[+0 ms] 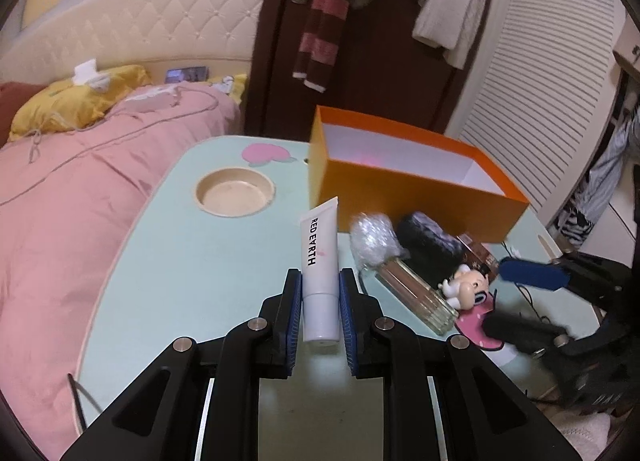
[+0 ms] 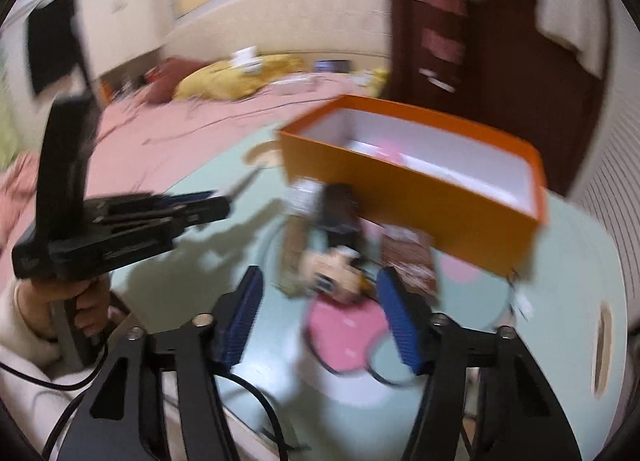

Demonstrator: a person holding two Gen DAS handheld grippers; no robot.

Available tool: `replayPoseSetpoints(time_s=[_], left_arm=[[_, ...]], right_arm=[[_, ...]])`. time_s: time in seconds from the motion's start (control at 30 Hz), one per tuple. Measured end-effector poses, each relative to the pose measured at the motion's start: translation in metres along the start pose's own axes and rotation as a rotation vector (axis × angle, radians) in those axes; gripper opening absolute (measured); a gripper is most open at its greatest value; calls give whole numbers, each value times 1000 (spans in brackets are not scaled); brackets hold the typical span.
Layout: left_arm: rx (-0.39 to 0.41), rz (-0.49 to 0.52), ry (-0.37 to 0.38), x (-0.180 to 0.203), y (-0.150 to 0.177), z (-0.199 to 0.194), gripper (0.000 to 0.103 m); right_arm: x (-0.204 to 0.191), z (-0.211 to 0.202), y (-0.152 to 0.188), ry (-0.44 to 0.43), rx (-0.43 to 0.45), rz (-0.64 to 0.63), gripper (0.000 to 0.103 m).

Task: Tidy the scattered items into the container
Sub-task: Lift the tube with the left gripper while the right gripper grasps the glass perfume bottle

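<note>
The left gripper (image 1: 320,293) has its jaws closed on a white tube (image 1: 320,265) printed "RED EARTH", gripping it near the cap end, with the crimped end pointing toward the orange box (image 1: 404,189). The tube is held above the pale green table (image 1: 192,261), just short of the box's near wall. The box stands open at the far side of the table, its white inside showing. Between the box and the grippers lies a cluster of scattered items: a wad of silvery wrap (image 1: 372,237), a dark furry pouch (image 1: 428,237), a clear glass bottle (image 1: 416,297) lying on its side, and a small cartoon mouse figure (image 1: 468,285) resting on a pink pad (image 1: 476,325). A round recessed cup holder (image 1: 234,193) sits in the table to the left of the box. The right wrist view is blurred; there the right gripper (image 2: 320,317) hovers over the figure and pink pad with its jaws wide apart and holding nothing. A hand (image 2: 86,301) holds the left gripper's handle at that view's left edge.
</note>
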State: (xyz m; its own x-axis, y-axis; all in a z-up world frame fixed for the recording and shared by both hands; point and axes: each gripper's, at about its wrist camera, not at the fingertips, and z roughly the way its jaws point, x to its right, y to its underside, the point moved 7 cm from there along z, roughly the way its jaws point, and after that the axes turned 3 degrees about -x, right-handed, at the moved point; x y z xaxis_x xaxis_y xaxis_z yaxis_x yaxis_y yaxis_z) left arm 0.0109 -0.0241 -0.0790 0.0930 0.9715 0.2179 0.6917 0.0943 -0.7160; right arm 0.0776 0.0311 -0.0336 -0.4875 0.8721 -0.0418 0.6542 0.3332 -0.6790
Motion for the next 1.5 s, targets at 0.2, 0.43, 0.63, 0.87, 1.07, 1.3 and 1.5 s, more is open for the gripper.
replayPoseSetpoints(time_s=[0.2, 0.43, 0.63, 0.87, 1.07, 1.3, 1.5], left_arm=[[10, -24, -9, -13, -2, -2, 17], [12, -26, 1, -15, -2, 2, 17], [9, -42, -1, -19, -1, 3, 17], [22, -58, -6, -23, -3, -1, 17], [47, -55, 7, -19, -5, -6, 17], [141, -9, 13, -5, -14, -23, 17], [141, 28, 24, 11, -29, -20, 17]], right_arm=[[-26, 33, -16, -70, -51, -39, 54], [-12, 55, -12, 23, -108, -16, 40], [-19, 61, -8, 99, -116, -104, 38], [-29, 64, -4, 25, -124, -120, 19], [-31, 58, -3, -40, -102, -90, 19], [-8, 14, -21, -121, 41, 71, 19], [14, -7, -49, -108, 141, 137, 19]])
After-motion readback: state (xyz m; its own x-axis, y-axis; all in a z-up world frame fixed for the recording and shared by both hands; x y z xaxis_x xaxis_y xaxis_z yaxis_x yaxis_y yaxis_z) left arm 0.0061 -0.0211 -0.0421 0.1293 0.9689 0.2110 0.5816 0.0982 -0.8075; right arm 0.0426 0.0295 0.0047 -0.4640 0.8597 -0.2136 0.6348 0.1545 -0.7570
